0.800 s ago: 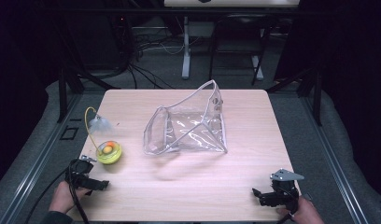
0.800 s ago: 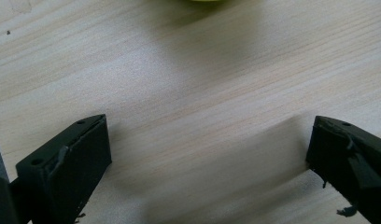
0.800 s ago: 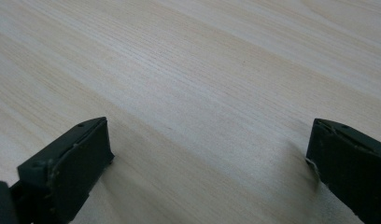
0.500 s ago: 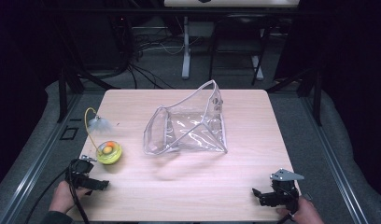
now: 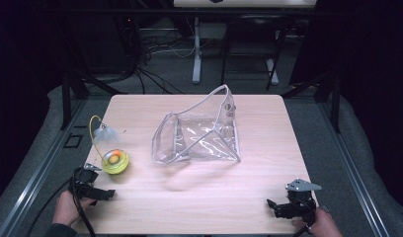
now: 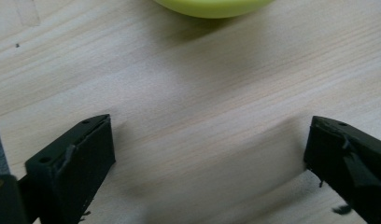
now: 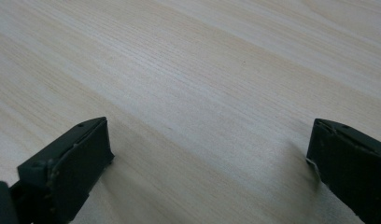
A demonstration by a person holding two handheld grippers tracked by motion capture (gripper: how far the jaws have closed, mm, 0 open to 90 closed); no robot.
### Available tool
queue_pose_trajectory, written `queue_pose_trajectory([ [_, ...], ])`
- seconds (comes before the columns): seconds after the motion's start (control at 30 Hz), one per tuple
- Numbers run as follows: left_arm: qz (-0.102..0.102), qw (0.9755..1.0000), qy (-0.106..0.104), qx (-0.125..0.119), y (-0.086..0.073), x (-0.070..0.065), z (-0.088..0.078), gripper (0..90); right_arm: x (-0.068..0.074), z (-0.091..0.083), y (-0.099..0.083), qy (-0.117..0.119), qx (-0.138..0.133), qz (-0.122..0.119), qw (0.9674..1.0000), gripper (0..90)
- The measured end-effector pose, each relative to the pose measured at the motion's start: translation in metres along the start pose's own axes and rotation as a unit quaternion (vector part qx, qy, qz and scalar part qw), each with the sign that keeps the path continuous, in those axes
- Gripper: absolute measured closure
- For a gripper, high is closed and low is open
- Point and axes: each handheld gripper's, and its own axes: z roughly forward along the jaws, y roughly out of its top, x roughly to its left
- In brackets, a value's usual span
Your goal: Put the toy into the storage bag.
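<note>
Here, a wooden table (image 5: 199, 197) is seen from above, with a hand-held gripper resting at each of its near corners. The left gripper (image 5: 101, 193) is held low over the near-left corner by the person's left hand (image 5: 67, 208), its cable trailing off the table's edge toward the floor. In the left gripper view its two black jaws are spread wide, with nothing but bare wood between them, and the lower rim of a yellow-green toy (image 6: 212, 5) is caught at the top edge, just ahead of the jaws. From the high view that yellow-green toy (image 5: 115, 161) is shown as a small round dish-shaped piece with an orange centre, lying near the table's left edge, just beyond the left gripper and apart from it; a thin yellow wire (image 5: 93, 129) rises from it and curves over to a tuft of white feathers (image 5: 106, 133). The right gripper (image 5: 276, 207), topped by its grey three-cornered plate, is held at the near-right corner by the right hand (image 5: 322, 224); in the right gripper view its jaws are likewise wide apart over bare wood. A clear plastic pouch (image 5: 199, 136) with pale edging stands open at the middle of the table, well apart from both grippers and from the toy
</note>
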Motion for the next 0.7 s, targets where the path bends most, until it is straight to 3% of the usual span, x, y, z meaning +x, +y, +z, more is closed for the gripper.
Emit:
queue_pose_trajectory([
  [0.3,0.008,0.9999,-0.001,-0.014,0.002,-0.003,-0.006,0.0,0.0,0.0,0.0,0.0,0.0,0.0,1.0,0.0],
  [0.57,-0.005,0.999,-0.007,-0.043,0.006,-0.001,-0.016,0.0,0.0,0.0,0.0,0.0,0.0,0.0,1.0,0.0],
  [0.7,-0.015,0.9973,-0.016,-0.07,0.009,-0.001,-0.024,0.0,0.0,0.0,0.0,0.0,0.0,0.0,1.0,0.0],
])
